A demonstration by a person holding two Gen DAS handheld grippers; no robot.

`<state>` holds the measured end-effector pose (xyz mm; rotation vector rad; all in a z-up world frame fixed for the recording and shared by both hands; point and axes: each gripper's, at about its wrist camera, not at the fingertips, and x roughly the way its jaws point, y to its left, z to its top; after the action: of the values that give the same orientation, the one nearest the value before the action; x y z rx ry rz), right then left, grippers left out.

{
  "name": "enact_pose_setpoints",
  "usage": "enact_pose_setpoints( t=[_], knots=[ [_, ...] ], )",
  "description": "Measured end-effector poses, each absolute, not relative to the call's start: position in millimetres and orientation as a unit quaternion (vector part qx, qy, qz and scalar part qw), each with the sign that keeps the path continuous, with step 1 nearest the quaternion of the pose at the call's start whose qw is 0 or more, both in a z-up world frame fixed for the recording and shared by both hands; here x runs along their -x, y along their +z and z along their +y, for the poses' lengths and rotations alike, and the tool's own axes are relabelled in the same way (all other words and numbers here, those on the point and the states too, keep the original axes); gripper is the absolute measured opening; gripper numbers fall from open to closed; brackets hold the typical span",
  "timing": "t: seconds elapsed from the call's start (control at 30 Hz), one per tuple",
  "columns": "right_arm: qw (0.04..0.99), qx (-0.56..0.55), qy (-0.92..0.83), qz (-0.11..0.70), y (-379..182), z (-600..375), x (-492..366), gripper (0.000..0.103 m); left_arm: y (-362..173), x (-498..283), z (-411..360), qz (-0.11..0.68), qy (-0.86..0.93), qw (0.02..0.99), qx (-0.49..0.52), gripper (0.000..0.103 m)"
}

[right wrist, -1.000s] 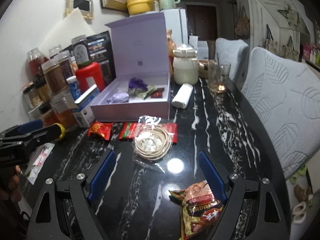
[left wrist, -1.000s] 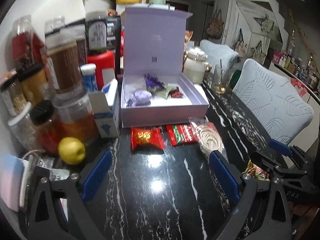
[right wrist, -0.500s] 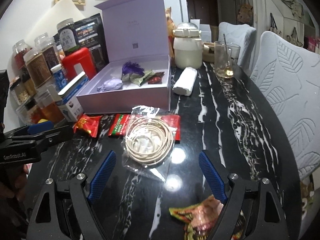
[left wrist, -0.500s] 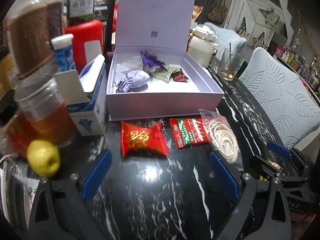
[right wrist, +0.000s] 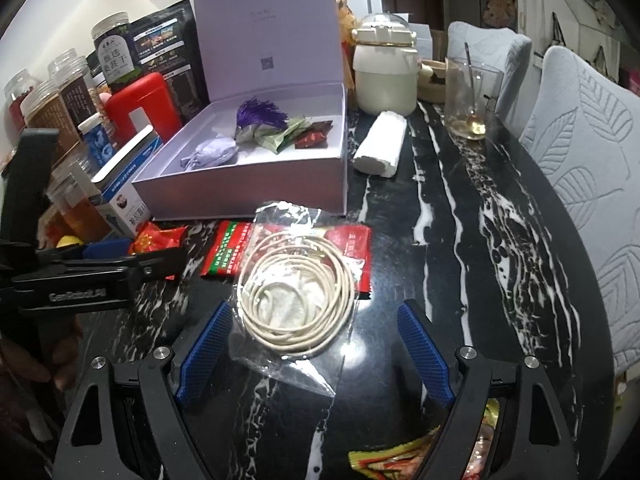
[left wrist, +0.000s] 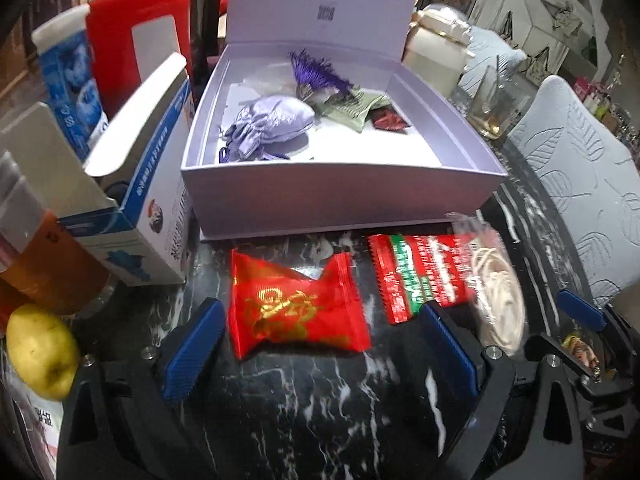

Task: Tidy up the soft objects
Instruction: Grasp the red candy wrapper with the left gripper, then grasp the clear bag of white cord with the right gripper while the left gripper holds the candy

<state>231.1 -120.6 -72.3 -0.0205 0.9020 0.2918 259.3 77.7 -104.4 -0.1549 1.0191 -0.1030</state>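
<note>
- We hold the left gripper (left wrist: 318, 354) low over the black marble bench (left wrist: 320, 408), its fingers (left wrist: 192, 352) spread wide and gripping nothing, with the red candy packet (left wrist: 296, 308) lying flat between the tips. To us that framing looks like the set-up for picking the packet.
- We keep the right gripper (right wrist: 312, 354) the same way: fingers (right wrist: 424, 356) wide apart and empty, straddling the clear bag of coiled cord (right wrist: 298, 300), which lies partly on top of the red and green wrapper (right wrist: 228, 252).
- The lilac box (left wrist: 340, 196) stands open at 12 o'clock from both packets, lid upright. A lilac pouch (left wrist: 272, 124), a purple tassel (left wrist: 316, 72) and some small sachets (left wrist: 352, 110) already lie inside, so we judge it to be the place for the soft things.
- At 10 o'clock from the candy packet a blue and white carton (left wrist: 156, 216) leans close to the box wall, with jars and a red canister (left wrist: 140, 36) behind it; a yellow lemon (left wrist: 42, 354) sits at 9 o'clock. They crowd the left approach.
- The box's front wall rises between the packets and the inside, so anything carried must go up over it.
- The two grippers work near each other; from the right camera the left one (right wrist: 120, 268) shows at 9 o'clock, beside the wrapper.
- A white roll (right wrist: 380, 144) and a glass (right wrist: 472, 96) lie at 1 o'clock, well clear.
</note>
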Motion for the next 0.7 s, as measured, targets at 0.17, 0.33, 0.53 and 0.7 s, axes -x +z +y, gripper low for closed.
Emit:
enact_pose_setpoints(
  t=[0.17, 0.33, 0.53, 0.7],
  knots=[
    [0.885, 0.006, 0.135, 0.445, -76, -122, -236, 0.086, -109, -262, 74, 0.480, -0.034, 0.876, 0.044, 0.075],
    [0.880, -0.004, 0.137, 0.454, -79, -122, -238, 0.086, -107, -260, 77, 0.466, -0.048, 0.882, 0.044, 0.057],
    [0.874, -0.007, 0.136, 0.467, -82, -115, -242, 0.102, -105, -251, 79, 0.462, -0.065, 0.882, 0.057, 0.051],
    [0.864, -0.023, 0.131, 0.486, -87, -111, -251, 0.102, -104, -243, 81, 0.464, -0.071, 0.880, 0.067, 0.051]
  ],
)
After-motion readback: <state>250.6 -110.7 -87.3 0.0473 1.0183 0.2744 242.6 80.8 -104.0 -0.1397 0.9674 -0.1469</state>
